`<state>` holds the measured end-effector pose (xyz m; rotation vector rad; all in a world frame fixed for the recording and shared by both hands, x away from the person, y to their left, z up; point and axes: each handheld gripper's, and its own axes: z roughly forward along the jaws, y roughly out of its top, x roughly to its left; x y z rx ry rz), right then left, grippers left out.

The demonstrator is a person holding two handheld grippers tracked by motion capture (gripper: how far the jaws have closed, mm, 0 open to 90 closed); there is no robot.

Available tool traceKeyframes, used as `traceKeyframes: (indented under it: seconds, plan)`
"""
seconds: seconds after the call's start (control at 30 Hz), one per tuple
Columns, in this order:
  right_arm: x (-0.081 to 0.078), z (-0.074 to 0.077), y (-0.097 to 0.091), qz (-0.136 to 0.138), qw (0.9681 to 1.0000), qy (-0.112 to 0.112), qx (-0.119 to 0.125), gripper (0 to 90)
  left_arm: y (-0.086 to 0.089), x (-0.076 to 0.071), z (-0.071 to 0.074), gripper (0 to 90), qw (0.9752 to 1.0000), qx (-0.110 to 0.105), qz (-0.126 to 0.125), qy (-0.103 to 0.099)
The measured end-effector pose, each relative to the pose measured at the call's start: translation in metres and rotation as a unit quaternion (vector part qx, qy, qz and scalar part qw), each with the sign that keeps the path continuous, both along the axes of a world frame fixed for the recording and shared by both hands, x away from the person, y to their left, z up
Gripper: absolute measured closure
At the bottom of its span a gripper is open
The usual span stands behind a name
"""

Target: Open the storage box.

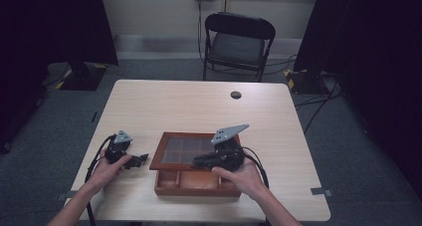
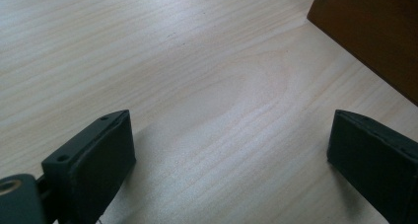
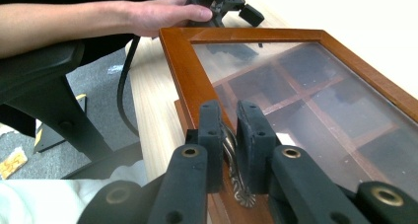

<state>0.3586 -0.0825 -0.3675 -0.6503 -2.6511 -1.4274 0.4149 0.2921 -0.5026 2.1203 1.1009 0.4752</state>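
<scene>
Box near the table's front edge, a gripper on either side of its lid

The box sits on the table, its lid raised behind the compartments; the right gripper is on the lid's handle, the left gripper left of the box, a chair behind.

Black folding chair — beyond wooden table

Left gripper wide open, right gripper clamped shut.
</scene>
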Motion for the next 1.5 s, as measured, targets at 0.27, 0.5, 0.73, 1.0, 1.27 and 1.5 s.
traceKeyframes:
  seconds: [0.27, 0.5, 0.73, 1.0, 1.27, 1.5]
  plan:
    - [0.002, 0.005, 0.000, -0.002, 1.0000, -0.002, 0.001, 82.0, 0.000, 0.000, 0.000, 3.4, 1.0000, 0.000, 0.000, 0.000]
    - [0.005, 0.009, 0.000, -0.003, 1.0000, -0.001, 0.001, 82.0, 0.000, 0.000, 0.000, 3.4, 1.0000, -0.002, 0.001, 0.001]
    - [0.008, 0.013, 0.000, -0.004, 1.0000, 0.001, 0.002, 82.0, 0.000, 0.000, 0.000, 3.4, 1.0000, -0.002, 0.002, 0.001]
    - [0.010, 0.017, 0.000, -0.006, 1.0000, -0.003, 0.000, 82.0, 0.000, 0.000, 0.000, 3.4, 1.0000, 0.000, 0.001, 0.000]
    - [0.014, 0.023, 0.000, -0.011, 0.9999, -0.002, 0.005, 82.1, 0.000, 0.000, 0.000, 3.4, 1.0000, 0.000, 0.001, 0.000]
    - [0.018, 0.027, 0.000, -0.013, 0.9999, -0.004, 0.007, 82.1, -0.001, 0.000, 0.000, 3.4, 1.0000, -0.004, 0.003, -0.001]
